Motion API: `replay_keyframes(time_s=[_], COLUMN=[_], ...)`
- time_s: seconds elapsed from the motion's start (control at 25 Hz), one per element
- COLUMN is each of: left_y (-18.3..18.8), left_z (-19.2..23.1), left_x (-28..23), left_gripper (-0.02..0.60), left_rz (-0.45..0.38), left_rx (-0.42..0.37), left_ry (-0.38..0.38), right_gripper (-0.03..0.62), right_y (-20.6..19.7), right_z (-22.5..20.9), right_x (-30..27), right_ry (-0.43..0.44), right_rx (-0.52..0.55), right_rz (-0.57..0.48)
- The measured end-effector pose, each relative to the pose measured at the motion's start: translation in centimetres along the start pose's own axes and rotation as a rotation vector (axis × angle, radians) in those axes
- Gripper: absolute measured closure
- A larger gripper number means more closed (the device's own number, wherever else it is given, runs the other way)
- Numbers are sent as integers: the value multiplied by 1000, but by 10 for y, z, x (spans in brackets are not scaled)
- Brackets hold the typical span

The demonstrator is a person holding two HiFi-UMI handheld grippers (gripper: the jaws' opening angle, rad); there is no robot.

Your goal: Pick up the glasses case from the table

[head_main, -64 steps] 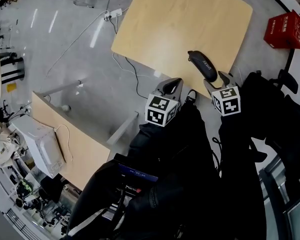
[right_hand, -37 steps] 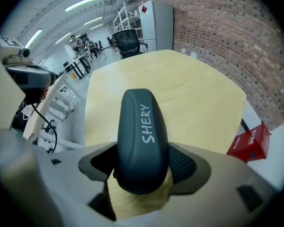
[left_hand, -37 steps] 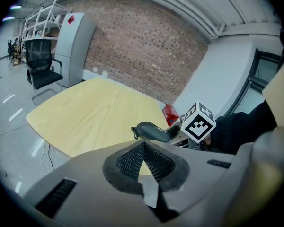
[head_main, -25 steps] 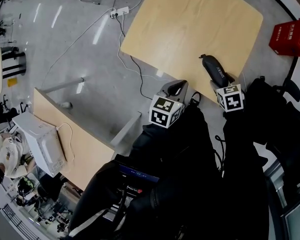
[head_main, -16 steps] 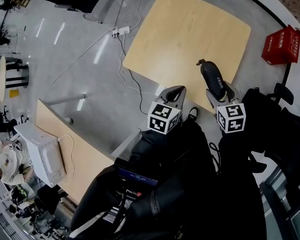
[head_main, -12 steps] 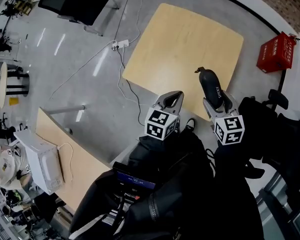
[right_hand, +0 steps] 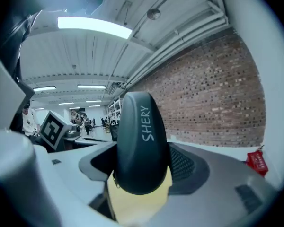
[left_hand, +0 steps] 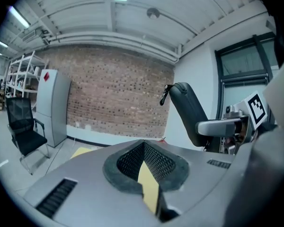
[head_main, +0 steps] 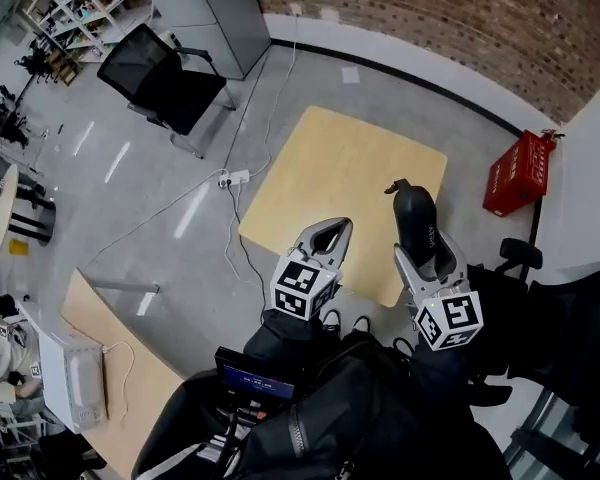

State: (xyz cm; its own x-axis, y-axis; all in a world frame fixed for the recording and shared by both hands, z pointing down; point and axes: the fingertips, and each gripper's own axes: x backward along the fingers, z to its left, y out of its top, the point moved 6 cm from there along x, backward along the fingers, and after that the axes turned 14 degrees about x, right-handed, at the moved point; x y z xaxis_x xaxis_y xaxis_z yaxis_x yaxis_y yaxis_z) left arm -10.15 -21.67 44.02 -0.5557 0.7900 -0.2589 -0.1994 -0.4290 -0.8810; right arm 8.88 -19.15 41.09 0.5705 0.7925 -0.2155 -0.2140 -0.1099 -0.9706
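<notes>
The dark glasses case [head_main: 413,218] with white "SHERY" print is off the light wooden table [head_main: 330,183], its far end pointing up and away. My right gripper [head_main: 422,255] is shut on its near end. The right gripper view has the case [right_hand: 139,141] upright between the grey fingers [right_hand: 182,167], with ceiling and brick wall behind it. My left gripper [head_main: 323,239] hovers over the table's near edge, shut, holding nothing. Its own view shows the pads [left_hand: 154,162] nearly meeting, with the lifted case [left_hand: 184,108] off to the right.
A red box [head_main: 515,173] stands on the floor right of the table. A black office chair [head_main: 165,78] and a grey cabinet [head_main: 195,3] are at the far left. A power strip with cables [head_main: 230,178] lies left of the table. A second table [head_main: 105,353] sits lower left.
The right gripper has closed on the case and raised it from the table's near right edge into the air. Both grippers have risen; the head view now shows the far wall.
</notes>
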Motion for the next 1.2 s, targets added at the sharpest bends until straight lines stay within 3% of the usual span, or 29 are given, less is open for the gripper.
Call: replay_keyframes(time_s=[0.24, 0.52, 1.2], left_y=[42, 68, 85], left_z=[-26, -38, -39], left_x=[1, 5, 1], left_gripper=[581, 581, 581], left_rz=[-98, -177, -209], left_rx=[-78, -128, -161], left_ry=[-44, -61, -63], right_gripper=[263, 263, 263], right_y=[44, 69, 84], right_z=[-7, -12, -24], right_x=[11, 16, 8], right_ry=[-35, -55, -71], right_rx=[52, 92, 105], right_rz=[-131, -209, -252])
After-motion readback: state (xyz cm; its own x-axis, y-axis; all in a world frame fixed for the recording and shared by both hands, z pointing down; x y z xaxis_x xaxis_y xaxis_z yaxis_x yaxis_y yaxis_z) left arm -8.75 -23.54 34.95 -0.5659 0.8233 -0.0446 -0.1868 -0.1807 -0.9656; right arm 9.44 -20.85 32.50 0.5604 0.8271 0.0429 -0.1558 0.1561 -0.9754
